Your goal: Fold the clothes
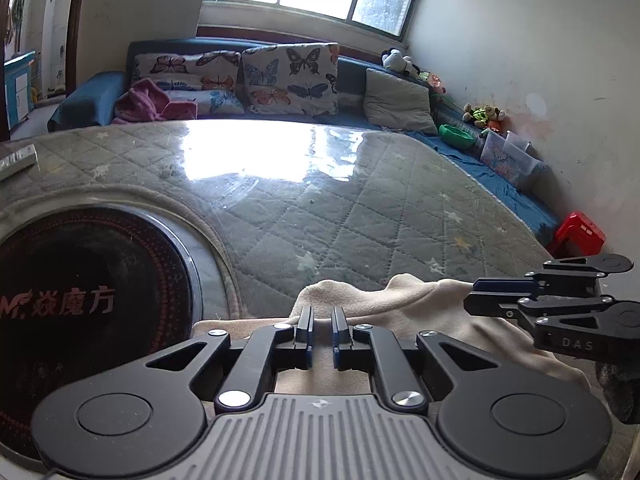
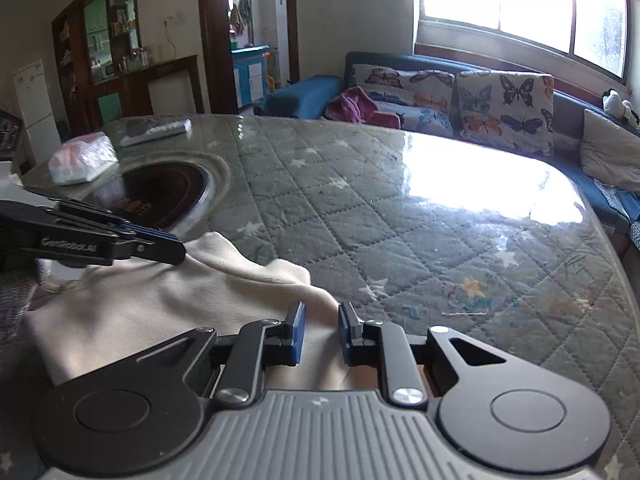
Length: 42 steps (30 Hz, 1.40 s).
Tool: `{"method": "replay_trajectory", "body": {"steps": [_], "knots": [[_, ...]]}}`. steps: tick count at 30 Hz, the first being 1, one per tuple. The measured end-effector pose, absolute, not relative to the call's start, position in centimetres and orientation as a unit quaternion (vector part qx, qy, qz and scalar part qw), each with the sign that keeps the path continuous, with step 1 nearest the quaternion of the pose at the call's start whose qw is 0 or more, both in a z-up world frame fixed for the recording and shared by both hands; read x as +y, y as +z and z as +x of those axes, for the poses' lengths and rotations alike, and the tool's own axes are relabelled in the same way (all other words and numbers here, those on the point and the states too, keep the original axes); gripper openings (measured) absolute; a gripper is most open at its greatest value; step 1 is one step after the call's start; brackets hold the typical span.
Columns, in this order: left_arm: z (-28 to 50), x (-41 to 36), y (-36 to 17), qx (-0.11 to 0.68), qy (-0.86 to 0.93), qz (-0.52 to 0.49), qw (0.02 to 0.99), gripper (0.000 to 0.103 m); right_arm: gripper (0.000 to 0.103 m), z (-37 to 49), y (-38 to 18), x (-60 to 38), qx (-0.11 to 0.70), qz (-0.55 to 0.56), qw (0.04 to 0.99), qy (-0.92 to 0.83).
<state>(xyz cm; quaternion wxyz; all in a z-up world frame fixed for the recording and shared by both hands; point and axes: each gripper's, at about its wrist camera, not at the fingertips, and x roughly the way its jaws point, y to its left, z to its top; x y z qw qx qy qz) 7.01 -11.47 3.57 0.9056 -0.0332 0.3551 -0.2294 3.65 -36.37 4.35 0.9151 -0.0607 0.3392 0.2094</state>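
At the bottom centre of the left wrist view, the left gripper has its jaws nearly together, pinching an edge of the cream garment. In the right wrist view the right gripper at bottom centre likewise nips the garment's edge with only a narrow gap. The garment lies bunched at the near edge of the quilted table, just right of the round black hob. To fold well, both pinches should probably travel together, level and taut, towards the bare quilting beyond. Farther off stands the sofa.
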Motion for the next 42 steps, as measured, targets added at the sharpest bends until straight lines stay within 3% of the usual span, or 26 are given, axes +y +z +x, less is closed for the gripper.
{"method": "replay_trajectory", "body": {"steps": [13,24,27,29,35,42], "knots": [[-3.3,-12.6,4.1,0.312,-0.299,0.023,0.901,0.01,0.022,-5.7,4.8,-33.0,0.316,-0.101,0.902,0.277],[-4.2,-12.8,2.2,0.318,-0.289,0.021,0.903,0.011,0.024,-7.3,3.0,-31.5,0.3,-0.116,0.91,0.26],[-4.4,-12.7,2.5,0.317,-0.286,0.013,0.904,0.02,0.038,-7.8,3.4,-32.0,0.292,-0.11,0.916,0.254],[-4.5,-12.6,2.6,0.316,-0.284,0.006,0.905,0.026,0.039,-7.9,3.4,-32.6,0.292,-0.093,0.92,0.244],[-4.6,-12.6,2.1,0.317,-0.279,-0.002,0.906,0.03,0.042,-8.0,3.0,-34.2,0.299,-0.058,0.927,0.22],[-5.0,-11.7,2.8,0.309,-0.266,-0.019,0.913,0.045,0.056,-8.5,3.1,-35.1,0.284,-0.033,0.934,0.215]]}}
